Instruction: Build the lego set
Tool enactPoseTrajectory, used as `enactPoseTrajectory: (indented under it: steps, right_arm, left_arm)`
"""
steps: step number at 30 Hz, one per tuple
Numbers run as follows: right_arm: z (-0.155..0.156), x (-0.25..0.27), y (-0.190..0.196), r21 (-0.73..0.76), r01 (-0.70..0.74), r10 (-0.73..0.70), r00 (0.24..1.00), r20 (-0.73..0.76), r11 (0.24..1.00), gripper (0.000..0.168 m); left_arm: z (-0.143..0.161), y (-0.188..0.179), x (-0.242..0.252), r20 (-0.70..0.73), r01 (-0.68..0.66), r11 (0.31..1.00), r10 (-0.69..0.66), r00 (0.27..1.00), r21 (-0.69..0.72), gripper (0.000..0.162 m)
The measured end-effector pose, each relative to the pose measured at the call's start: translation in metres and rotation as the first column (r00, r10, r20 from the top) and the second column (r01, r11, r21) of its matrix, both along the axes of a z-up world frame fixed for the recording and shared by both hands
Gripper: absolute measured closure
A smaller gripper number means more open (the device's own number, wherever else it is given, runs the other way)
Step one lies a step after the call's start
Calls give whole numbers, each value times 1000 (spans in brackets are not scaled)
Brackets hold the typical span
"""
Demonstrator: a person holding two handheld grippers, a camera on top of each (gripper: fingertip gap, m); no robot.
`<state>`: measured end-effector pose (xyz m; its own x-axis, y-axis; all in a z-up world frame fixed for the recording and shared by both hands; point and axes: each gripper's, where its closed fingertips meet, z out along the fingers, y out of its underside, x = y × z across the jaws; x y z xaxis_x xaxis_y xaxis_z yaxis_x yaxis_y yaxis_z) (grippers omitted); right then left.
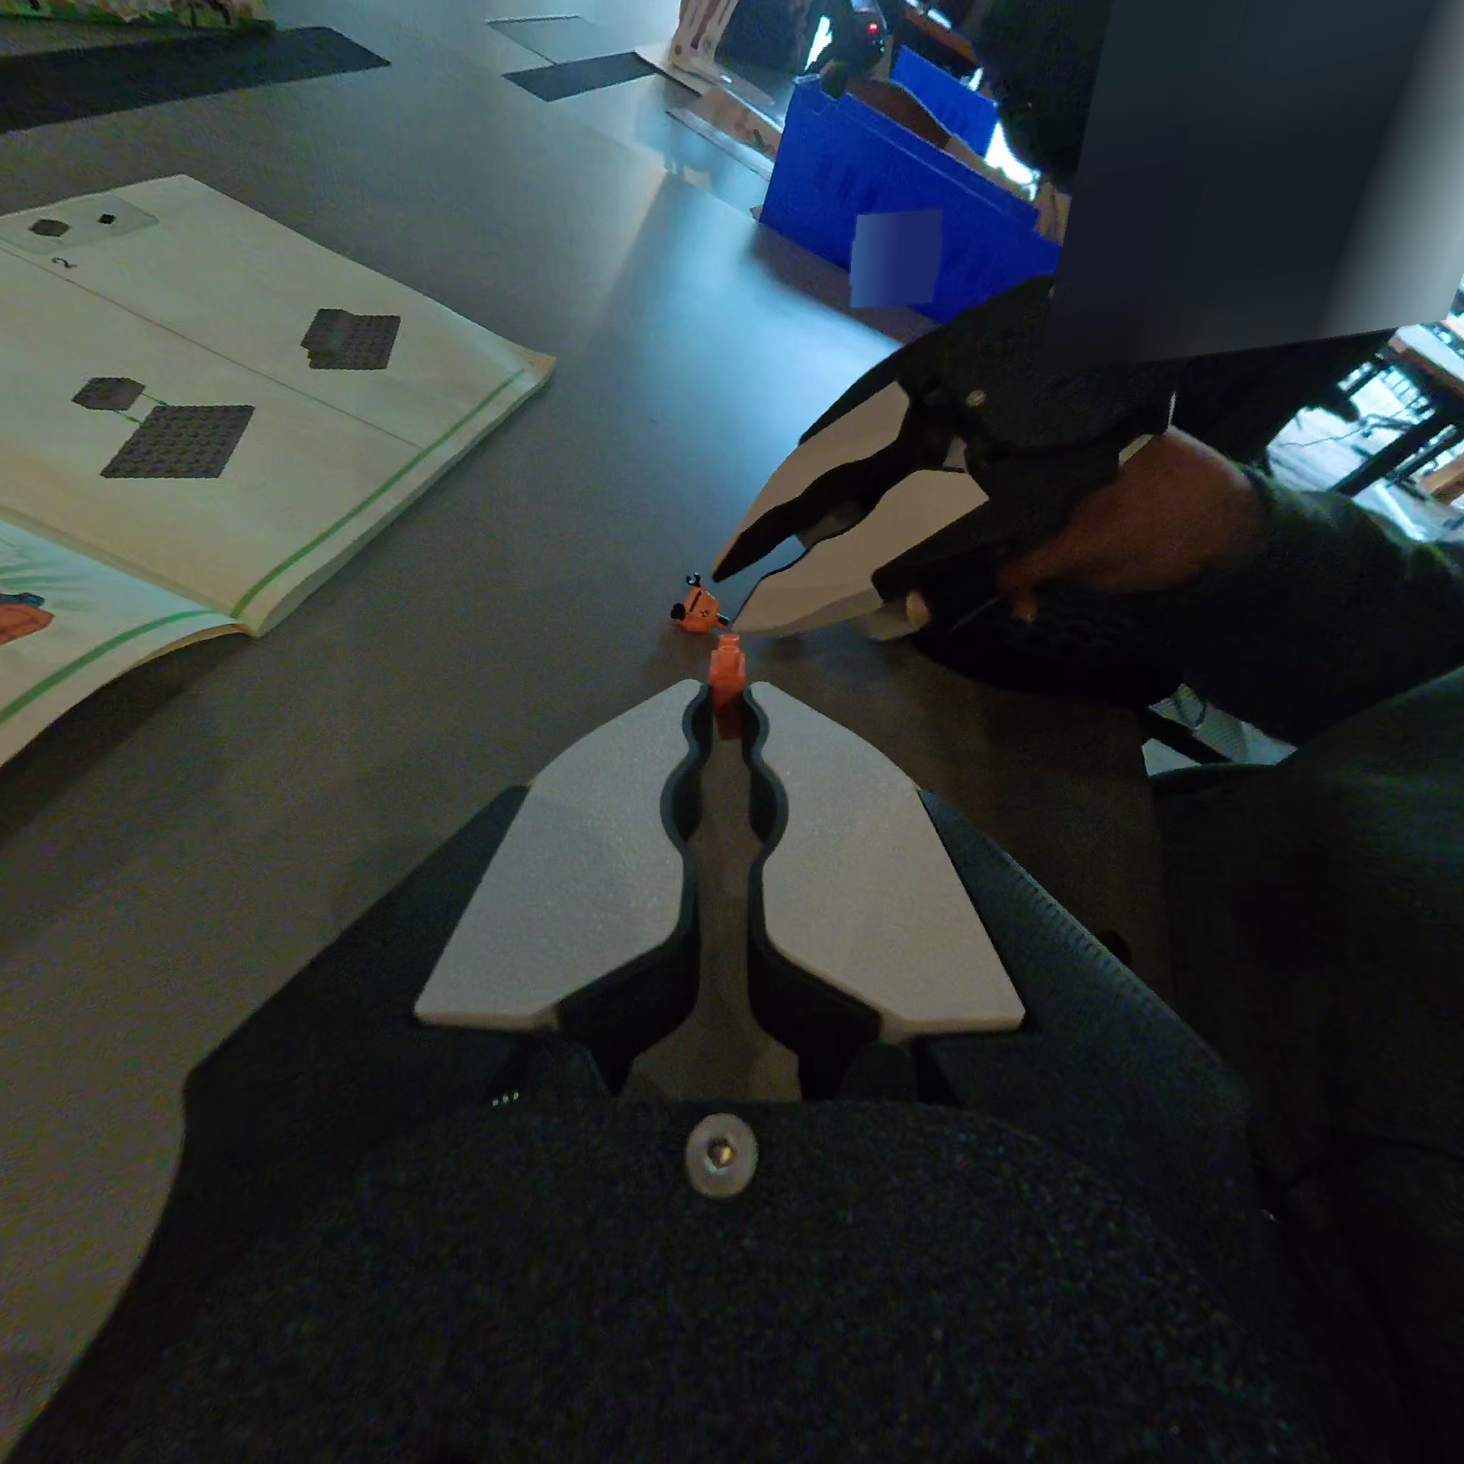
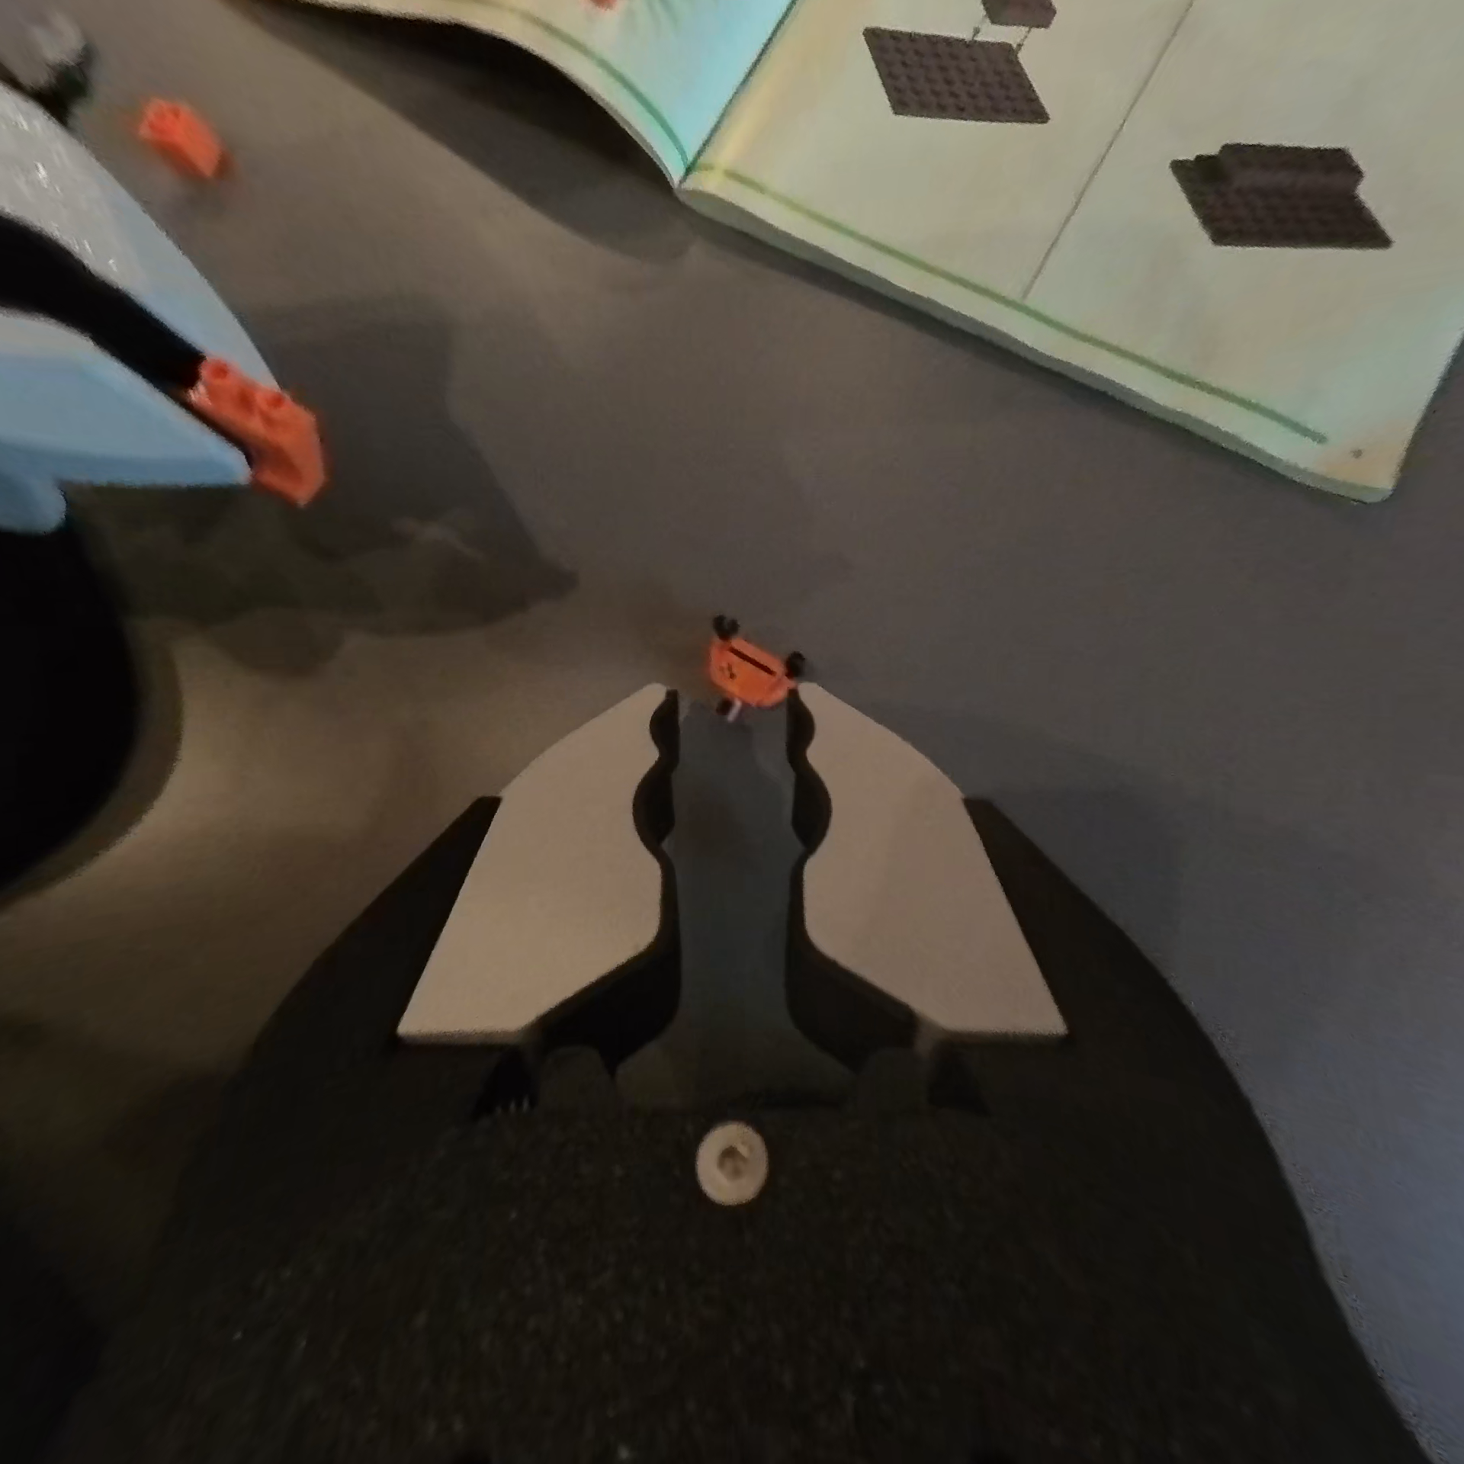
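Note:
My left gripper point(image 1: 725, 695) is shut on an orange brick point(image 1: 727, 665) that sticks out past its tips, just above the dark table. In the right wrist view the same gripper point(image 2: 214, 412) and brick point(image 2: 269, 436) are at the left. My right gripper point(image 2: 733, 701) is open and low over the table. A small orange piece with black knobs point(image 2: 749, 673) lies at its fingertips, in the mouth of the gap. In the left wrist view that piece point(image 1: 699, 611) lies just ahead of my left gripper's brick, with the right gripper point(image 1: 727, 598) beside it.
An open instruction booklet point(image 1: 238, 396) lies to the left in the left wrist view, and at the top right in the right wrist view point(image 2: 1109, 261). A second loose orange brick point(image 2: 182, 146) lies on the table. A blue bin point(image 1: 863, 182) stands farther back. A hand point(image 1: 1149, 523) holds the right gripper. The tips of one gripper are about 10 centimetres away from the tips of the other.

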<state>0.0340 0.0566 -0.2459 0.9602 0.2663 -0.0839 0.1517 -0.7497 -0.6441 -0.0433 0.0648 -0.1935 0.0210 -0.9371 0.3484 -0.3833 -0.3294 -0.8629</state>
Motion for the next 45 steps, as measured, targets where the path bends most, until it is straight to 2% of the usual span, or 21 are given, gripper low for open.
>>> enactPoseTrajectory:
  steps: [6,10,12,15,22,29,36,42,45]
  right_arm:
    - [-10,4,3,-20,-38,40,995,93,999,152]
    - [-11,4,7,-28,-257,259,958,125,966,164]
    - [-11,4,8,-39,-404,405,901,154,914,164]
    - [-10,12,11,-73,-589,585,767,265,805,164]
    - [10,11,2,-141,-797,779,510,365,588,164]
    - [37,-3,0,-140,-880,799,331,503,453,164]
    - [66,-26,1,-225,-943,736,31,676,246,164]
    - [65,-37,-2,-360,-923,641,-196,742,134,164]
    - [58,-38,-4,-421,-902,599,-284,749,100,164]
  left_arm:
    - [0,-1,0,-2,4,1000,-4,1000,4,155]
    - [0,-2,0,-1,9,1000,-9,1000,2,155]
    - [0,-3,0,-4,11,1000,-11,1000,5,155]
    - [-1,-3,0,-6,11,1000,-11,1000,0,155]
    - [-2,-3,1,-9,16,1000,-16,1000,-12,155]
    - [-4,-11,3,-30,54,998,-54,998,-23,156]
    - [-5,-25,9,-72,132,983,-141,987,-127,156]
    - [-11,-31,17,-121,141,973,-164,979,-182,156]
    - [-11,-30,18,-129,132,971,-159,979,-197,156]
